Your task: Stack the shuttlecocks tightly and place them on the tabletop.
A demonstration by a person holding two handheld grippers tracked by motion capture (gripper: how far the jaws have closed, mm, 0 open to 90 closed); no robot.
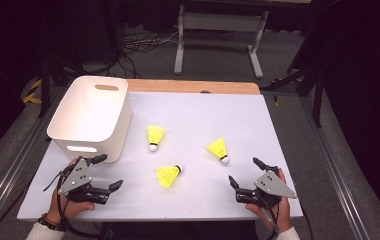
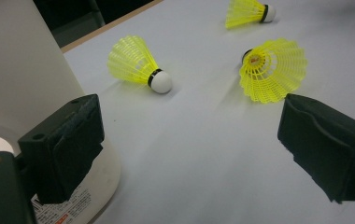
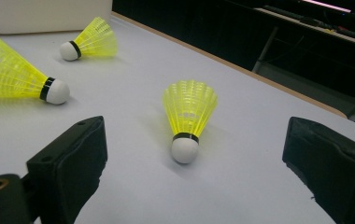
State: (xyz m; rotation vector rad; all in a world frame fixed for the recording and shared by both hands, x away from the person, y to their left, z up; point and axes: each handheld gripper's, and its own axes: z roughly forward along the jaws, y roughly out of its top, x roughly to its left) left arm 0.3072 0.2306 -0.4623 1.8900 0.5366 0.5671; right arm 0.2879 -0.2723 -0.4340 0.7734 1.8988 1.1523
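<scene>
Three yellow shuttlecocks with white corks lie on the white table top [image 1: 198, 112]. One shuttlecock [image 1: 155, 136] [image 2: 140, 63] [image 3: 89, 42] rests near the white bin [image 1: 90, 117]. The second shuttlecock [image 1: 219, 149] [image 2: 248, 11] [image 3: 188, 116] lies right of centre. The third shuttlecock [image 1: 168, 176] [image 2: 273, 70] [image 3: 12, 77] is nearest the front edge. My left gripper [image 1: 109, 172] [image 2: 192, 135] is held open at the front left beside the bin, nothing between its jaws. My right gripper [image 1: 244, 171] [image 3: 192, 179] is open at the front right, its jaws pointing at the second shuttlecock just ahead.
The bin [image 2: 17, 70] [image 3: 40, 14] stands at the table's back left, close to my left gripper's left jaw. A wooden strip [image 1: 193, 86] runs along the far edge. Beyond the table are a white metal frame [image 1: 220, 22] and cables on a grey floor.
</scene>
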